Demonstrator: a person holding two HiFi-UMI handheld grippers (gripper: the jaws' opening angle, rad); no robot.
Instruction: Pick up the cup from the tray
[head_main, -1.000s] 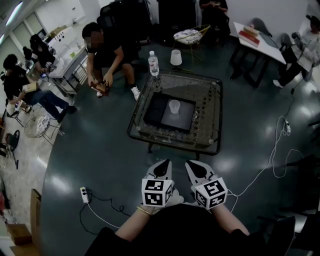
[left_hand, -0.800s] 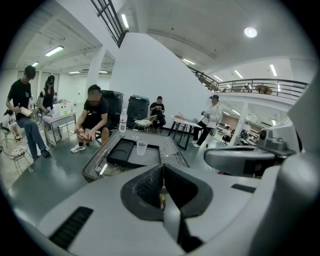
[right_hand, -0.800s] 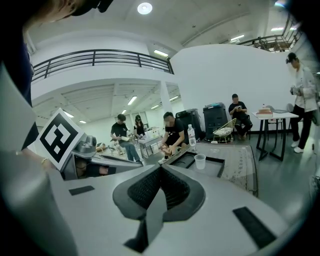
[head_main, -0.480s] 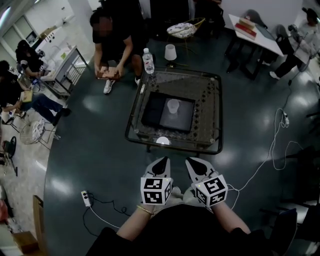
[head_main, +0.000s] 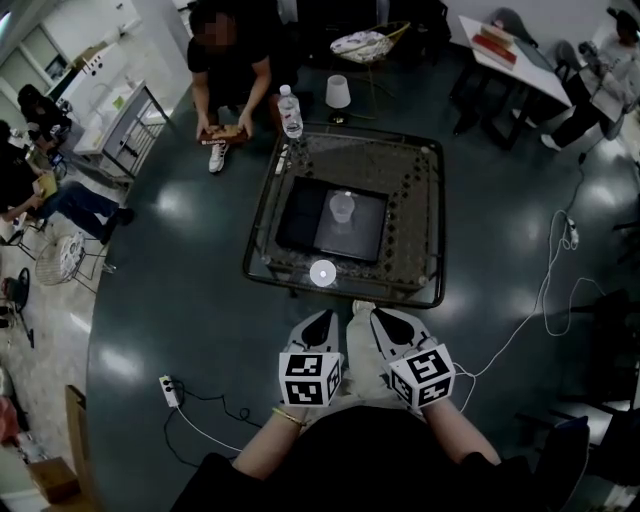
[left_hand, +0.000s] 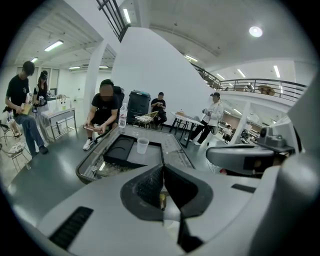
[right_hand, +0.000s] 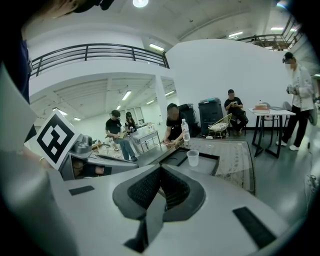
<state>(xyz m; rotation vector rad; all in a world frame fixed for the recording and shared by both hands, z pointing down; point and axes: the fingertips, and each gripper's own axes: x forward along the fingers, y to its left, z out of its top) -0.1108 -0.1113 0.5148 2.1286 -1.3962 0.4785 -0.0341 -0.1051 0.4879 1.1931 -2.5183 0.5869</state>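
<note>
Far left: seated people (head_main: 40, 185), power strip (head_main: 169, 390) on the dark glossy floor. Centre: glass-topped table (head_main: 425, 200), water bottle (head_main: 290, 110) at its far left corner, black tray (head_main: 300, 215) on top, clear cup (head_main: 342, 208) upright on the tray. Right: white cable (head_main: 548, 300) trailing over the floor. Low, close to the body: left gripper (head_main: 322, 322) and right gripper (head_main: 384, 320) side by side, aimed at the table, well short of it, both closed tight on nothing.

No legible text, brand or number.
Only black-and-white square code patterns on the marker cubes (head_main: 311, 378) of the left tongs (head_main: 325, 317) and right tongs (head_main: 379, 316); label on the clear plastic water bottle (head_main: 290, 112) too small to read.
</note>
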